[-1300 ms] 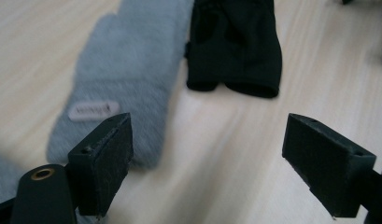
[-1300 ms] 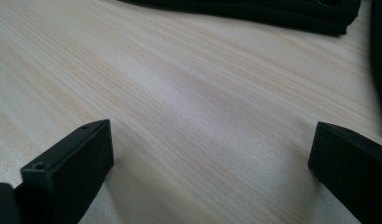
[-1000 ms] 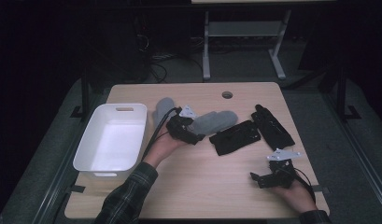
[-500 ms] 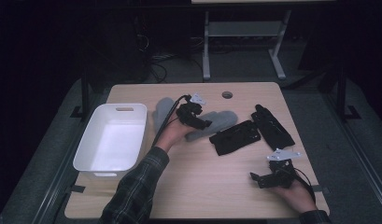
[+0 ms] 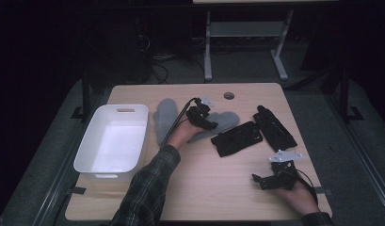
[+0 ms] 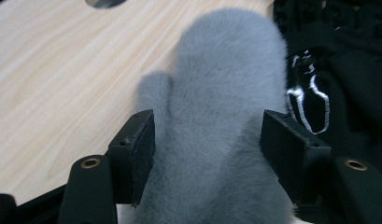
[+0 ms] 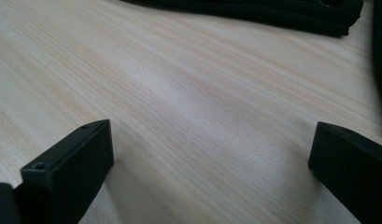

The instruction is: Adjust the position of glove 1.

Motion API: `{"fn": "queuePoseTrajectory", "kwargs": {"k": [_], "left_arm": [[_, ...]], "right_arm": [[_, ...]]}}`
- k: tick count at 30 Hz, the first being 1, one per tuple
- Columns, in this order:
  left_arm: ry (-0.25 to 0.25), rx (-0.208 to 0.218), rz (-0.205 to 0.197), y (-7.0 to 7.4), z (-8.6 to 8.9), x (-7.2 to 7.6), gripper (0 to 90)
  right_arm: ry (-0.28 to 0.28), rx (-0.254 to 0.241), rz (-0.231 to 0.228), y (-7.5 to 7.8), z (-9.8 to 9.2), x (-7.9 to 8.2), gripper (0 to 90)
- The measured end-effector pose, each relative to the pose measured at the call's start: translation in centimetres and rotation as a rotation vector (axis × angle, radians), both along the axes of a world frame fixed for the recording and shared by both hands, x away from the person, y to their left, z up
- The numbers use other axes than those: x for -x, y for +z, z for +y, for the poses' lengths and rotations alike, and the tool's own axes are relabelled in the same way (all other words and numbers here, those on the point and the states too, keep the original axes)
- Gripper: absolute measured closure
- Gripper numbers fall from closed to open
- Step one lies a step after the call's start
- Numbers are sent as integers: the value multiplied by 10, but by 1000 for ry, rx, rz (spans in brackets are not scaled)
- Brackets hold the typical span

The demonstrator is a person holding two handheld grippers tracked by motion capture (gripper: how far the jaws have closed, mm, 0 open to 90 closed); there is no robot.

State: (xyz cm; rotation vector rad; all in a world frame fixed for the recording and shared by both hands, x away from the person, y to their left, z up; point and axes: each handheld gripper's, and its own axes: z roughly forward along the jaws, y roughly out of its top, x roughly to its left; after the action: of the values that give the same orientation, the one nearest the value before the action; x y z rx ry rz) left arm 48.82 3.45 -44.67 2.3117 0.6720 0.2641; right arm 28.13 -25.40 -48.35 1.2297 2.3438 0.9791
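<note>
Two grey furry mittens lie on the wooden table: one beside the bin, the other under my left gripper. In the left gripper view that mitten lies flat between the jaws of my left gripper, which have just been closing; the pads stand at its furry edges without squeezing it. Two black gloves lie to the right. Near the front right, my right gripper rests open over bare wood, with nothing between the jaws of that gripper.
A white bin stands at the table's left side. A round cable hole sits near the far edge. A black glove with white print lies right beside the mitten. Another black glove lies ahead of the right gripper.
My left hand has moved right and down from between the two mittens onto the right-hand mitten. The right hand has kept still.
</note>
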Motion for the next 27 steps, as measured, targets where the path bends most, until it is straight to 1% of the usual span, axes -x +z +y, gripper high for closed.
{"fn": "queuePoseTrajectory", "kwargs": {"k": [1,3,4,5,8,10,13,15,17,19,22,23,25,27], "left_arm": [[0,0,0,0,0,0,355],[2,-8,11,-4,-2,-2,376],[1,-21,11,-5,-2,-2,390],[-6,-31,13,-6,-2,-3,409],[-15,-29,25,-9,-2,-4,494],[-24,-35,27,-9,-2,-4,579],[-30,-40,19,-9,-2,-3,741],[-32,-53,12,-8,-3,-2,801],[-36,-57,4,-8,-3,-2,818],[-26,-37,11,-6,-2,-2,826],[-24,-26,13,-2,0,-2,833],[-20,-18,14,1,1,-2,833],[-19,-19,14,11,4,-1,835],[-22,-4,4,19,7,1,836]], "right_arm": [[0,0,0,0,0,0,0],[0,0,1,0,0,0,0],[0,1,1,0,0,0,0],[0,0,1,0,0,0,0],[0,0,1,0,0,0,0],[0,-1,2,0,0,0,0],[1,-1,3,0,1,0,0],[3,-3,5,0,1,0,0],[3,-3,5,0,1,0,0],[3,-3,4,0,1,0,0],[3,-3,5,0,1,0,0],[3,-4,4,0,1,0,0],[3,-3,4,0,1,0,0],[3,-3,4,0,1,0,0]]}}
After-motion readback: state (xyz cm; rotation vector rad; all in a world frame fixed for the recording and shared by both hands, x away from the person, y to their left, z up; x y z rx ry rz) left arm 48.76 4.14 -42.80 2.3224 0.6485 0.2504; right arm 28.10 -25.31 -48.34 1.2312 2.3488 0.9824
